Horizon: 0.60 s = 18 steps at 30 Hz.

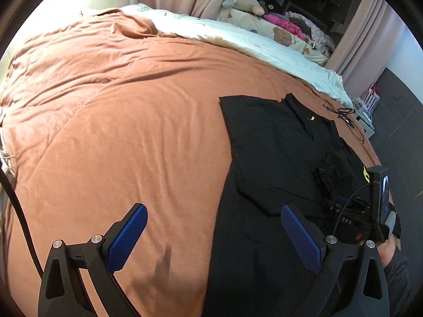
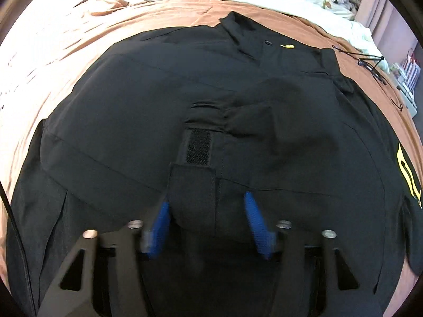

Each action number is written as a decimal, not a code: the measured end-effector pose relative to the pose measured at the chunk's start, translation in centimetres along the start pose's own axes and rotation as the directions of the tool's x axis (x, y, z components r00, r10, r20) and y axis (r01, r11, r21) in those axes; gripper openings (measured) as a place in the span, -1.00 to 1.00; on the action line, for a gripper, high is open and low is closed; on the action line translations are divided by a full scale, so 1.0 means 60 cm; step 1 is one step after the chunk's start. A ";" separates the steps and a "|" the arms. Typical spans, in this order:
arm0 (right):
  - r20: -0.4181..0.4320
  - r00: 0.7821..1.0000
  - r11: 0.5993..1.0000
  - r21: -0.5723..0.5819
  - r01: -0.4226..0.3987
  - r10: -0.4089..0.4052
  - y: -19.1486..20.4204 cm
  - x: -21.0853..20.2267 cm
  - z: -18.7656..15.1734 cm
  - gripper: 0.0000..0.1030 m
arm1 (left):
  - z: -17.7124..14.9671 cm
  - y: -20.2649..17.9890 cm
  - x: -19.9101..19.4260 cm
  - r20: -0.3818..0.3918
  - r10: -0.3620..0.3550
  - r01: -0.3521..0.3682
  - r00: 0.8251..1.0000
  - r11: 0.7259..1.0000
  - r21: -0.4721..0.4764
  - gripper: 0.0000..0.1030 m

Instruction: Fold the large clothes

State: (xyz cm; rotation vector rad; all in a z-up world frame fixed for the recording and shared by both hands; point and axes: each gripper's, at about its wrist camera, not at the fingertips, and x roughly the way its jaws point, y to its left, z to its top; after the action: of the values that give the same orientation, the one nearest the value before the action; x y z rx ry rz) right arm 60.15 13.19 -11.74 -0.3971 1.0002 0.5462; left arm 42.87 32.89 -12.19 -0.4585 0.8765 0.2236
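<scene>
My right gripper (image 2: pixel 208 219) points steeply down at the black jacket (image 2: pixel 164 100), its blue pads (image 2: pixel 255 219) part-way apart with the sleeve cuff (image 2: pixel 194 192) lying between them. The left pad sits right against the cuff's edge; I cannot tell whether the right pad touches the cloth, so I count nothing as gripped. Just beyond the cuff a strip of black hook-and-loop tape (image 2: pixel 198 146) runs up the sleeve, and past that the sleeve bunches into a soft fold across the jacket's chest. Further out is the collar (image 2: pixel 238 30) with a small yellow mark beside it, and a yellow printed emblem (image 2: pixel 408 173) shows at the right edge of the garment.

My left gripper (image 1: pixel 212 233) hangs with its pads spread wide and nothing between them. It straddles the jacket's left border: the left pad is over bare orange quilt (image 1: pixel 119 132), the right pad over black fabric. From here the jacket (image 1: pixel 277 153) lies flat on the right half of the bed, collar away from me. My other gripper's body (image 1: pixel 380 200) is at the far right, above the garment. A thin black cord (image 1: pixel 343 115) lies on the quilt beyond the collar, and a pale cartoon-print blanket (image 1: pixel 251 39) runs along the far side of the bed.
</scene>
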 end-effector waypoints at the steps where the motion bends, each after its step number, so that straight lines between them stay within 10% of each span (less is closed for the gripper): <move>1: 0.006 1.000 1.000 0.013 -0.013 0.013 -0.012 -0.003 0.002 -0.34 | -0.001 -0.005 0.005 -0.002 -0.006 0.006 1.000 1.000 0.004 0.96; 9: 0.128 0.991 0.979 0.202 0.014 -0.041 -0.159 -0.088 -0.018 -0.38 | 0.001 -0.039 0.035 -0.021 -0.036 0.036 0.999 0.999 0.038 0.96; 12: 0.117 0.989 0.948 0.313 0.051 -0.092 -0.230 -0.111 -0.046 -0.20 | 0.001 -0.051 0.044 -0.025 -0.033 0.034 0.999 0.998 0.054 0.96; 14: 0.128 0.987 0.921 0.388 0.040 -0.097 -0.274 -0.128 -0.064 0.28 | 0.001 -0.058 0.049 -0.027 -0.027 0.029 0.999 0.998 0.064 0.96; 18: 0.148 0.988 0.868 0.496 -0.027 -0.054 -0.339 -0.146 -0.120 0.34 | 0.001 -0.062 0.056 -0.027 -0.027 0.029 0.999 0.997 0.067 0.96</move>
State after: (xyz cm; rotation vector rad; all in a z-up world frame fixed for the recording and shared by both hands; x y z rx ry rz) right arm 63.73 -9.17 -6.27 0.1007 0.9441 0.2826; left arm 46.39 29.67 -13.67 -0.4116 0.8999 0.1627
